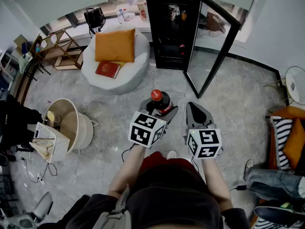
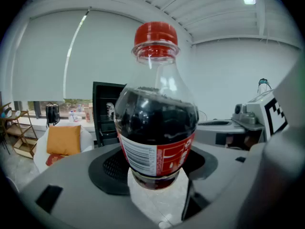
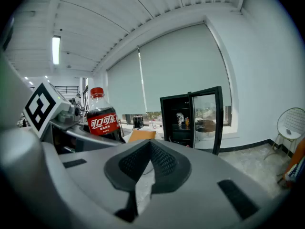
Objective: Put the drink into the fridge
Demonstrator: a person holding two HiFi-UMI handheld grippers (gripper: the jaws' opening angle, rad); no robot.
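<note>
The drink is a cola bottle (image 1: pixel 162 104) with a red cap and red label, held upright. My left gripper (image 1: pixel 161 110) is shut on the bottle's (image 2: pixel 157 132) lower body, with a pad on each side. My right gripper (image 1: pixel 196 109) hangs beside it on the right, shut and empty, its tips meeting (image 3: pixel 150 149). The right gripper view shows the bottle (image 3: pixel 101 120) off to its left. The black fridge (image 1: pixel 171 32) stands some way ahead, its glass door (image 1: pixel 217 46) swung open to the right. A few items show on its shelves (image 3: pixel 180 120).
A white beanbag (image 1: pixel 128 75) with an orange cushion (image 1: pixel 114 44) and a red book (image 1: pixel 108 69) sits left of the fridge. A round bin and baskets (image 1: pixel 66 123) are on the floor at left. A white wire chair (image 1: pixel 295 82) and a seated person's leg (image 1: pixel 267 180) are at right.
</note>
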